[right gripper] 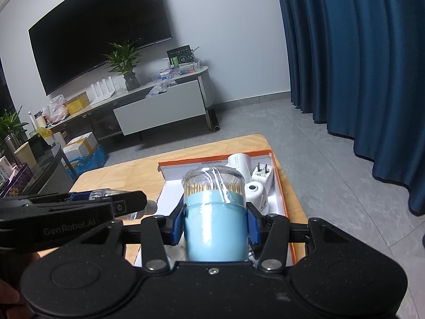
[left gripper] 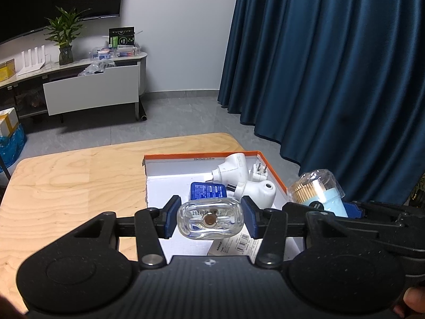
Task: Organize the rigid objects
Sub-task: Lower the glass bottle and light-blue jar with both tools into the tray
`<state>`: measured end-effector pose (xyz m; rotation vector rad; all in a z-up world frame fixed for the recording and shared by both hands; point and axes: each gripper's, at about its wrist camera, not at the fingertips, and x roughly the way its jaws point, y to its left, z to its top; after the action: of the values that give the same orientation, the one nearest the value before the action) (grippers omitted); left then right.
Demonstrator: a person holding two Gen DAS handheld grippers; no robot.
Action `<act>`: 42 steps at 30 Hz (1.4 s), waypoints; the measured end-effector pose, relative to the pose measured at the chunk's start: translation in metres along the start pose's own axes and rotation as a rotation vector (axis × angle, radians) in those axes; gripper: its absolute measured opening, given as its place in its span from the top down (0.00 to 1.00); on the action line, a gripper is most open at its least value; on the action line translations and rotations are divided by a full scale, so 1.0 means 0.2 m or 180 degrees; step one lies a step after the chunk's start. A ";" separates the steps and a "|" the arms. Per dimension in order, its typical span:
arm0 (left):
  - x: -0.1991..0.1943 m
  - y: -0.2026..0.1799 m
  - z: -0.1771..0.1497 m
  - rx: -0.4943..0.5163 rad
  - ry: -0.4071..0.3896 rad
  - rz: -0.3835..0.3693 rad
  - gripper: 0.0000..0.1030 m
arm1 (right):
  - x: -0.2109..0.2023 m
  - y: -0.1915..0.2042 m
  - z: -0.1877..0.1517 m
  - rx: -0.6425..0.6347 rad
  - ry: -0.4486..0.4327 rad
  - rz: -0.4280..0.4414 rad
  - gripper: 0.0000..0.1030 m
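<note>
Wooden table (left gripper: 66,180) under both; left hand-held gripper (left gripper: 210,219) clamps glass bottle (left gripper: 210,220); right hand-held gripper (right gripper: 216,223) clamps toothpick jar (right gripper: 215,212).

A home living room: a large wall-mounted television (right gripper: 101,34) above a low media cabinet (right gripper: 159,106), a potted plant (right gripper: 124,63), long blue curtains (right gripper: 358,66) and a grey tiled floor (right gripper: 265,122).

White wall (right gripper: 233,26) behind; large dark TV (right gripper: 101,34) mounted on it. Low TV cabinet (right gripper: 159,111) below, white front panel, top cluttered with boxes. Potted green plant (left gripper: 63,40) on cabinet. Deep blue curtain (left gripper: 332,66) hanging right, reaching grey tiled floor (right gripper: 332,172). Light wooden table (left gripper: 74,186) in foreground. Cardboard boxes (right gripper: 79,146) on floor left. Dim indoor light.
</note>
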<state>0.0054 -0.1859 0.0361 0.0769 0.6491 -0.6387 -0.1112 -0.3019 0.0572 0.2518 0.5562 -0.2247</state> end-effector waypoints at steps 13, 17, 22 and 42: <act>0.06 -0.01 0.02 0.0021 0.0053 -0.0019 0.52 | 0.05 -0.02 0.05 -0.0008 0.0005 -0.0032 0.45; 0.08 -0.01 0.03 0.0023 0.0062 -0.0028 0.52 | 0.07 -0.03 0.07 -0.0010 0.0002 -0.0032 0.45; 0.11 -0.02 0.05 0.0021 0.0071 -0.0046 0.52 | 0.11 -0.06 0.12 0.0071 0.0013 0.0005 0.45; 0.21 0.00 0.08 -0.0020 0.0104 -0.0042 0.52 | 0.21 -0.06 0.15 0.0050 0.0099 -0.0045 0.45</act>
<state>0.0392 -0.2126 0.0243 0.0773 0.6836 -0.6492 -0.0651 -0.3279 0.0569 0.2670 0.5874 -0.2394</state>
